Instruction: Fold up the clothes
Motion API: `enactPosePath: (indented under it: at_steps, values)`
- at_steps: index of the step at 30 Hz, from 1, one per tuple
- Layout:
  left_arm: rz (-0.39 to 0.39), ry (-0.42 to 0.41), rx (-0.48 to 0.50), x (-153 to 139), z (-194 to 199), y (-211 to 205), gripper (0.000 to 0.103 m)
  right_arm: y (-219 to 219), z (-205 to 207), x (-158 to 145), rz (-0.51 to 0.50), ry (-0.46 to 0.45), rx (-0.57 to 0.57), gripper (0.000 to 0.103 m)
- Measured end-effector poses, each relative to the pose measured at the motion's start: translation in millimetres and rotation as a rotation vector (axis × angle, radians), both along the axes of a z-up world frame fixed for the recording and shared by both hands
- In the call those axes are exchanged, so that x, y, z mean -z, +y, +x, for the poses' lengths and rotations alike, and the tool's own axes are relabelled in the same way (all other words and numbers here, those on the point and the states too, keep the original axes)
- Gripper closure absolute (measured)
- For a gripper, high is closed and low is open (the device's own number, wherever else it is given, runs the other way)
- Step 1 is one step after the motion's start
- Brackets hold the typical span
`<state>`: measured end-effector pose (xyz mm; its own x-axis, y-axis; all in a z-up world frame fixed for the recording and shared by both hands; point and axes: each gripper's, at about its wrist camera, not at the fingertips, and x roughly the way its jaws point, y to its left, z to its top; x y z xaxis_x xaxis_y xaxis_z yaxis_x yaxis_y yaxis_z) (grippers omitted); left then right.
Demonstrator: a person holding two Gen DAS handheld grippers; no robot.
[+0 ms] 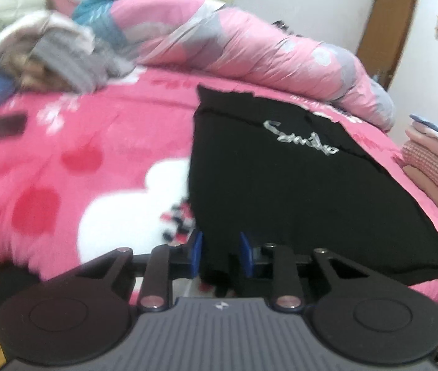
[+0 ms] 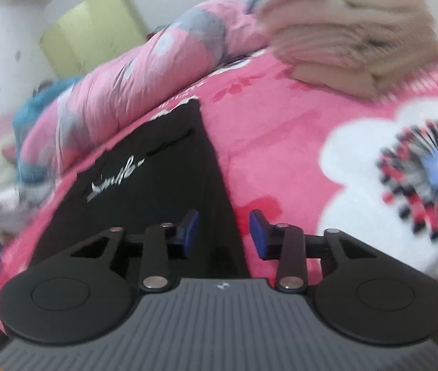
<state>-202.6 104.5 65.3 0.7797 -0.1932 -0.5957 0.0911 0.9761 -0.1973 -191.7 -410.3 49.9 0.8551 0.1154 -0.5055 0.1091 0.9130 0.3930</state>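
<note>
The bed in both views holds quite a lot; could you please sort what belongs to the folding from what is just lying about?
Job: black garment, left claw, right claw.
Lying about: pink quilt, folded stack, loose pile.

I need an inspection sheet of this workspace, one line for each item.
Surface: bed under a pink flowered blanket.
Job's things: black garment with silver lettering, lying flat, its near edge at the bed's front.
Clutter: rolled pink quilt behind; loose clothes pile far left; folded stack at right.
Grippers: left claw open, with the garment's near edge between its blue pads; right claw open over the garment's right edge, holding nothing.
Cables: nothing seen.
Surroundings: white walls, brown door, yellow-green cabinet.
</note>
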Motion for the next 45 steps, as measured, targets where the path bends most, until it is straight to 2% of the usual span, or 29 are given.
enactPosePath:
  at_steps: [5,8,9,11,13,17,19,22,25,28,31,33,35,36,38,39,42,45]
  values:
    - [0.098,-0.040,0.086,0,16,-37,0.076,40,52,-11,-0.301,0.002,-0.117,0.084]
    - [0.111,0.012,0.092,14,24,-45,0.078,42,75,6,-0.379,0.077,-0.147,0.091]
    - [0.114,0.031,0.093,19,26,-47,0.079,37,76,15,-0.386,0.119,-0.153,0.094]
    - [0.104,0.035,0.093,23,26,-43,0.079,27,55,22,-0.374,0.108,-0.160,0.095]
    - [0.095,0.036,0.101,23,25,-39,0.079,13,30,19,-0.372,0.120,-0.140,0.095]
    - [0.101,0.034,0.123,24,23,-34,0.080,-5,15,4,-0.364,0.173,-0.081,0.098]
    - [0.107,0.036,0.121,25,25,-36,0.080,-4,27,-10,-0.339,0.121,-0.068,0.098]
    - [0.124,0.037,0.116,23,25,-39,0.080,14,70,-21,-0.343,0.047,-0.139,0.098]
    - [0.134,0.039,0.115,24,24,-40,0.079,32,135,-18,-0.340,0.049,-0.221,0.098]
    - [0.133,0.044,0.118,24,25,-39,0.079,44,190,-8,-0.294,0.077,-0.270,0.098]
    - [0.129,0.052,0.131,24,26,-37,0.079,48,225,4,-0.311,0.112,-0.291,0.098]
    - [0.121,0.054,0.140,24,27,-35,0.079,44,234,15,-0.358,0.156,-0.281,0.099]
    - [0.112,0.056,0.149,24,28,-33,0.079,26,226,16,-0.329,0.165,-0.240,0.101]
    - [0.107,0.057,0.154,25,29,-32,0.079,18,221,14,-0.311,0.165,-0.211,0.098]
    - [0.098,0.058,0.163,25,29,-29,0.079,6,211,8,-0.270,0.153,-0.188,0.098]
    - [0.093,0.059,0.167,25,30,-28,0.079,8,208,3,-0.250,0.139,-0.205,0.098]
    - [0.088,0.058,0.169,26,29,-28,0.079,38,217,-5,-0.294,0.109,-0.283,0.098]
    - [0.085,0.051,0.163,26,28,-28,0.079,58,223,6,-0.353,0.147,-0.315,0.098]
